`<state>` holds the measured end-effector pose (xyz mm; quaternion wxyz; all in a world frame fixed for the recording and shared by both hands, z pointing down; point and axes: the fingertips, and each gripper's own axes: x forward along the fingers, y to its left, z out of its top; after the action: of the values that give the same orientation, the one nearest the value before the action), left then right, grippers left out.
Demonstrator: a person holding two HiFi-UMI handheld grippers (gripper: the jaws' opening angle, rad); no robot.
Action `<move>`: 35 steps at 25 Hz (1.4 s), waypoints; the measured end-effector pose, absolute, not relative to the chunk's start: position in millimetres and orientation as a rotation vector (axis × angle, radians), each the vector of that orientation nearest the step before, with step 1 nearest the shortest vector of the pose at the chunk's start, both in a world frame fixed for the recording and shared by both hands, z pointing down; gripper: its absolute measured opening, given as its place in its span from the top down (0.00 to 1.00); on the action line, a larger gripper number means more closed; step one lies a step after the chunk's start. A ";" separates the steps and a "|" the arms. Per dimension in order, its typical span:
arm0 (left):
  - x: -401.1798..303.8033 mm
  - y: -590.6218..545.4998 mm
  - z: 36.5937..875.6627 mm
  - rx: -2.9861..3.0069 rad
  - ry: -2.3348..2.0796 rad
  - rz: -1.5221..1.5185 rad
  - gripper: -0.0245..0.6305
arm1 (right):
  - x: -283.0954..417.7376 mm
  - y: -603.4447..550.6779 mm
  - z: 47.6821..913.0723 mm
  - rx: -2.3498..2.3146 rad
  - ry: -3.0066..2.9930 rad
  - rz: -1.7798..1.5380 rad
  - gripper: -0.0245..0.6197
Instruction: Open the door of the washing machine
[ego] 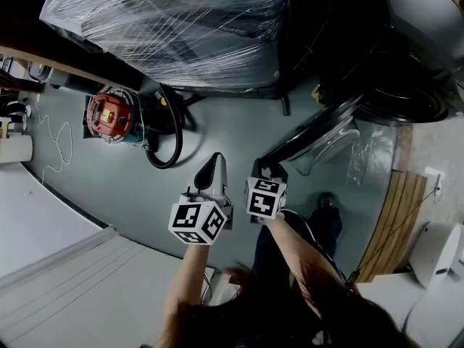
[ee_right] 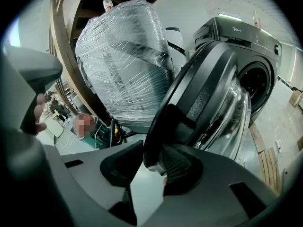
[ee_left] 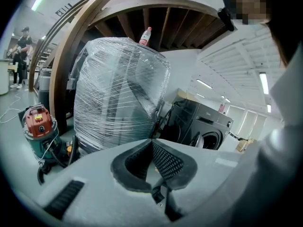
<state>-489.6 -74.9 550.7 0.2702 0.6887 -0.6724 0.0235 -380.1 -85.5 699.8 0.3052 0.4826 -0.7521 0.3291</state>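
The dark washing machine (ego: 413,85) stands at the upper right, and its round door (ego: 319,129) is swung out over the grey floor. In the right gripper view the door (ee_right: 203,93) fills the middle, with the open drum of the machine (ee_right: 246,37) behind it. My right gripper (ee_right: 151,150) is shut on the door's dark rim, one pad on each side; from above the right gripper (ego: 267,171) sits at the door's free edge. Beside it, my left gripper (ego: 212,167) hangs in the air, and in its own view the left gripper (ee_left: 152,143) is shut on nothing.
A large appliance wrapped in plastic film (ego: 174,27) stands left of the machine, a bottle (ee_left: 146,35) on top. A red vacuum cleaner (ego: 110,116) with a black hose (ego: 170,133) sits on the floor at left. Wooden slats (ego: 395,223) lie at right. People (ee_left: 21,56) stand far off.
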 end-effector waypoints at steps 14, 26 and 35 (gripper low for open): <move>-519.1 -72.4 561.5 1.825 -1.816 0.046 0.94 | -413.0 -113.9 700.1 1.321 -1.994 0.860 0.78; -539.3 -73.7 571.1 1.800 -1.821 0.044 0.94 | -438.0 -144.2 702.2 1.334 -2.027 0.799 0.78; -548.2 -75.2 577.2 1.785 -1.822 0.038 0.94 | -454.5 -159.5 701.1 1.311 -2.019 0.794 0.79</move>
<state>-548.2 -75.2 577.2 0.2911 0.6695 -0.6833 0.0143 -454.5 -159.5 701.1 0.2989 0.4936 -0.7600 0.2990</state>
